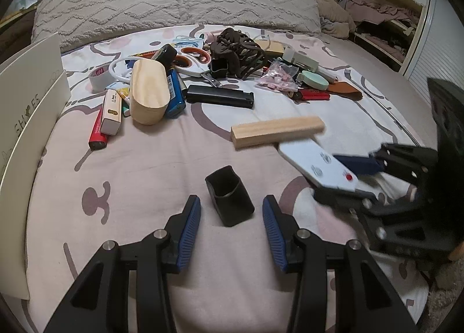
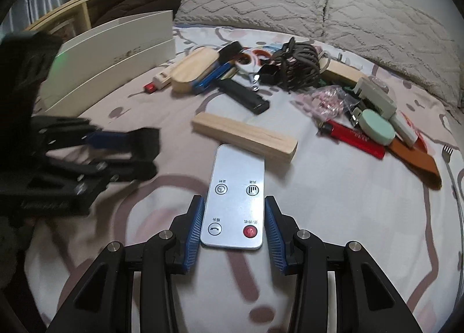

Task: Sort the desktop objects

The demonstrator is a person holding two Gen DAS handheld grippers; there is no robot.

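Left gripper (image 1: pixel 231 211) tilted downward, jaws apart; right gripper (image 2: pixel 232 218) likewise tilted, pads apparently clamped.

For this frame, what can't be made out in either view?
- Left wrist view: the right gripper holding the white remote is motion-blurred.
- Right wrist view: the left gripper is blurred; its opening is unreadable there.
- White box: lettering cut off by the left edge.
- Remote's button labels: too small to read.

I see a home bedroom, a bed (image 1: pixel 179 159) in patterned sheets, textured pillows (image 1: pixel 174 2) at its head, a clothes-filled shelf (image 1: pixel 380 16) beside the bed
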